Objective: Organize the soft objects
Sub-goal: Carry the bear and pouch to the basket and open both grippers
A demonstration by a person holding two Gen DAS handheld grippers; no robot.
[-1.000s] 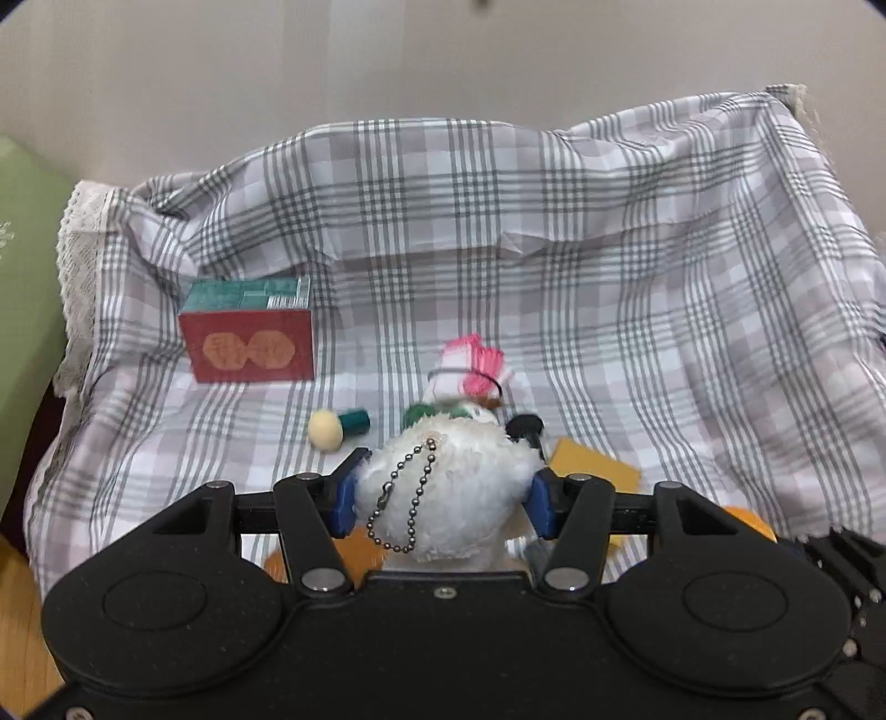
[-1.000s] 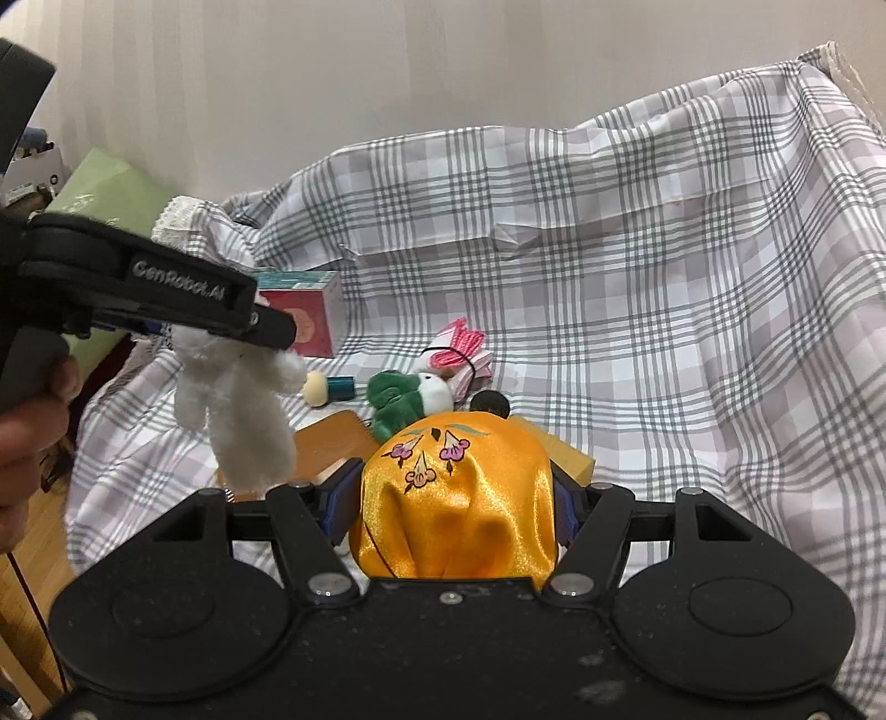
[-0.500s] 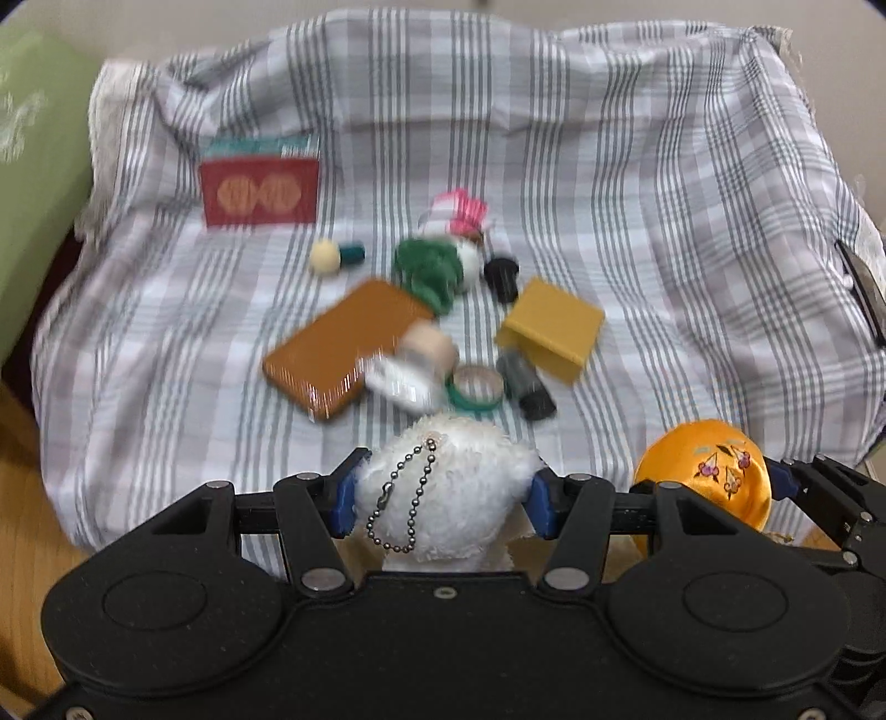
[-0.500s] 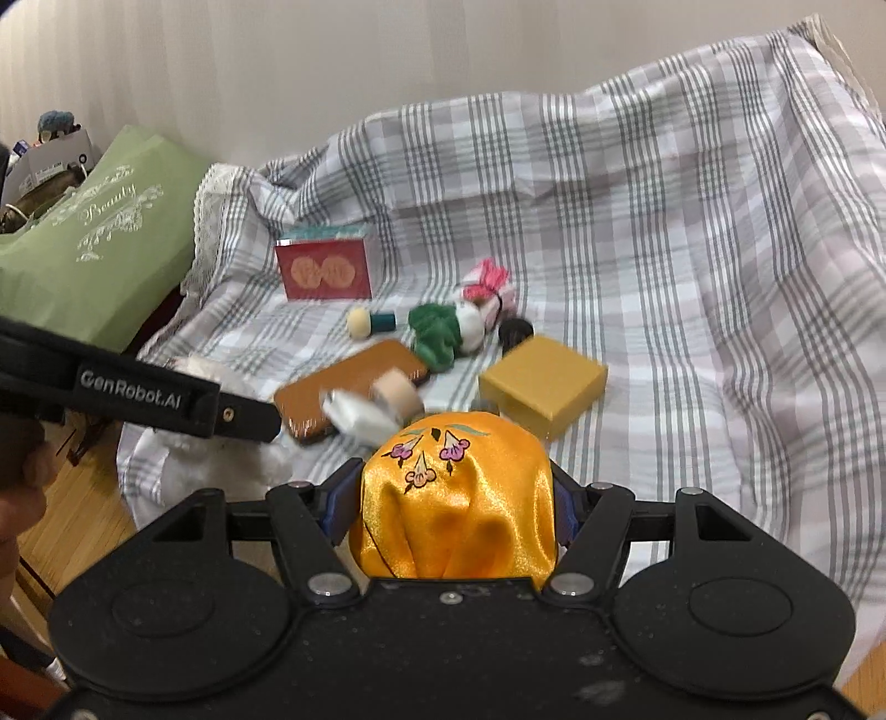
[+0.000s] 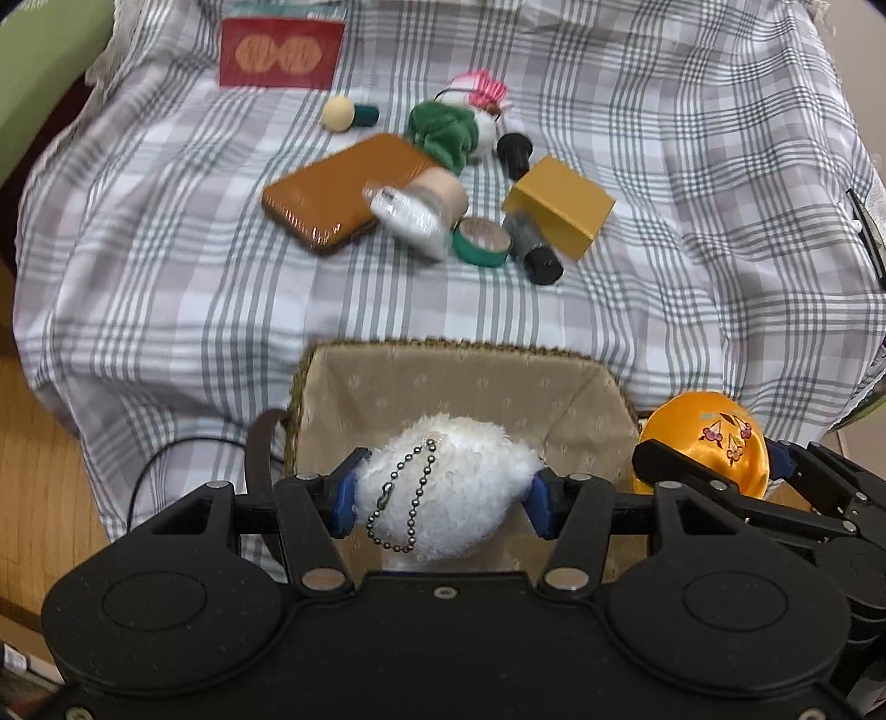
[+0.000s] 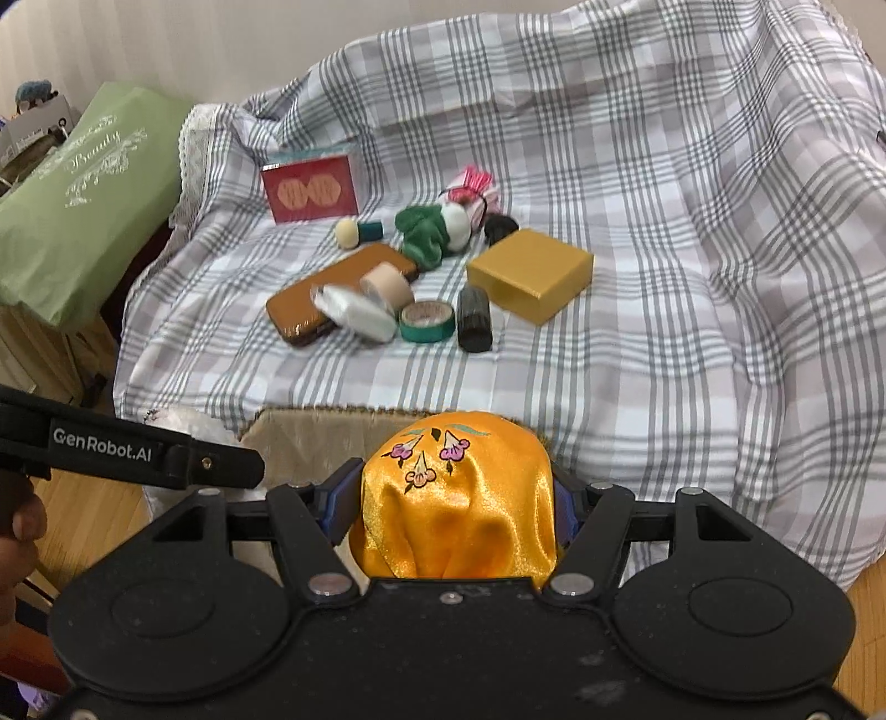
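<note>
My left gripper (image 5: 443, 498) is shut on a white fluffy plush toy (image 5: 448, 487) with a bead chain, held above a beige fabric-lined basket (image 5: 454, 387) in front of the sofa. My right gripper (image 6: 454, 504) is shut on an orange satin pouch (image 6: 454, 498) with embroidered flowers, beside the basket's right edge; the pouch also shows in the left wrist view (image 5: 703, 437). The basket's rim shows in the right wrist view (image 6: 310, 426). A green plush (image 5: 443, 133) with a white and pink part lies on the checked cloth (image 5: 166, 266).
On the cloth lie a brown case (image 5: 338, 194), a yellow box (image 5: 559, 205), a red box (image 5: 279, 52), a green tape roll (image 5: 480, 241), a beige roll (image 5: 443, 191), black cylinders (image 5: 534, 252) and a small brush (image 5: 349, 113). A green cushion (image 6: 72, 194) lies left. Wooden floor below.
Both grippers have drawn back and down from the sofa with their objects still held. The basket has come into view under the left gripper.
</note>
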